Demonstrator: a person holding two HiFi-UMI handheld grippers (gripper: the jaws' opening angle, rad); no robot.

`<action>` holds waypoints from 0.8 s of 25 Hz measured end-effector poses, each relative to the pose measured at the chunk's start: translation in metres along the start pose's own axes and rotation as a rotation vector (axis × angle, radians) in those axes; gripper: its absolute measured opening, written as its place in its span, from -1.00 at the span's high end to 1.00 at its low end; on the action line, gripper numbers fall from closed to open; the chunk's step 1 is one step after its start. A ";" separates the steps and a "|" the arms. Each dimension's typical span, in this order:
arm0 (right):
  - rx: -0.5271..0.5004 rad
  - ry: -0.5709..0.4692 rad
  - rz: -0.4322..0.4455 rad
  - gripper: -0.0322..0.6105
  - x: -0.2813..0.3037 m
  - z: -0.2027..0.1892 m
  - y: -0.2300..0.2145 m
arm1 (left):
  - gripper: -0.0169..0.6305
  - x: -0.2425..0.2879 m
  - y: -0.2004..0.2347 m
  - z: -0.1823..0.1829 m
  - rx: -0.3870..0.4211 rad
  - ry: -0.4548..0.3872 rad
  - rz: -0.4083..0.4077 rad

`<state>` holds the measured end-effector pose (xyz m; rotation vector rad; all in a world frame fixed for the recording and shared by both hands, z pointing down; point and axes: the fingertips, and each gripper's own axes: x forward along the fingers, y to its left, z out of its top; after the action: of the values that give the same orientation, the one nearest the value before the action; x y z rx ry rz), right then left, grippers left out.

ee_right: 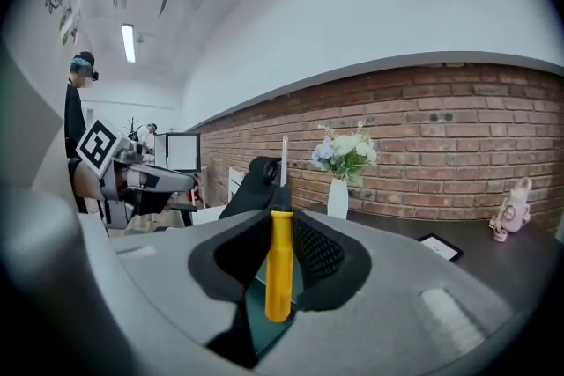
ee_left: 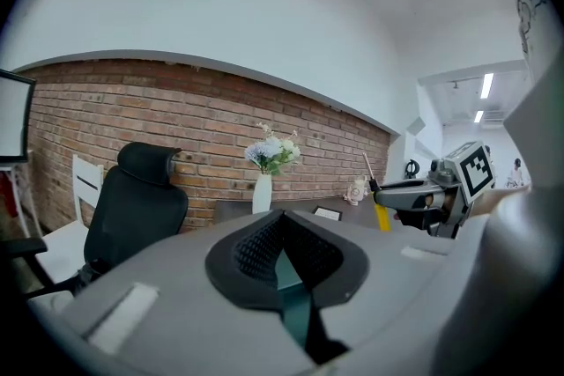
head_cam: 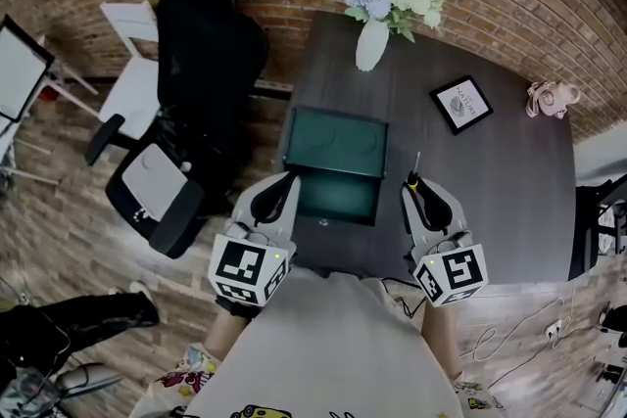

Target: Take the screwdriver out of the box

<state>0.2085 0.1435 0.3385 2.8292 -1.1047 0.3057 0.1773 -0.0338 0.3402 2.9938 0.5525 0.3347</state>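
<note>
1. Yellow is the colour of the screwdriver (ee_right: pixel 278 264) handle, and the right gripper (head_cam: pixel 423 196) has its two fingers squeezed on that handle. The metal tip points up.
2. The screwdriver is not in the green box (head_cam: pixel 333 137) now. From the head view it is up in the air, just to the right of the open box, over the dark table (head_cam: pixel 509 181).
3. The left gripper (ee_left: pixel 282 229) has its fingers pressed together with nothing between them. It hangs by the left side of the box.
4. I think the step now is to carry the screwdriver away from the box. To do it well, hold the handle tight so it does not slip down. Hold it straight up, too.
5. Move it slowly to the right, away from the box lid, so the tip does not bump anything.
6. A bare spot on the table looks like a good place to lay it down. The vase (head_cam: pixel 372 44) and the picture frame (head_cam: pixel 461 104) are well away, so do not go near them.
7. Now let us count:
   - one screwdriver
   - one green box
   - two grippers
   - one table
   - one white vase with flowers
   - one picture frame
   - one small pink toy (head_cam: pixel 551 97)
   - one black chair (head_cam: pixel 201 64)
</note>
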 end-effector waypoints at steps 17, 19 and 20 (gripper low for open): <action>0.028 -0.041 -0.002 0.65 -0.002 0.006 0.007 | 0.95 -0.006 0.010 0.001 -0.007 -0.012 0.016; 0.027 -0.040 -0.001 0.65 0.000 0.007 0.010 | 0.95 -0.007 0.013 0.002 -0.007 -0.012 0.013; 0.028 -0.039 -0.001 0.65 0.001 0.007 0.011 | 0.95 -0.007 0.014 0.003 -0.007 -0.011 0.012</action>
<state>0.2030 0.1339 0.3321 2.8723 -1.1149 0.2686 0.1767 -0.0491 0.3373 2.9915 0.5320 0.3199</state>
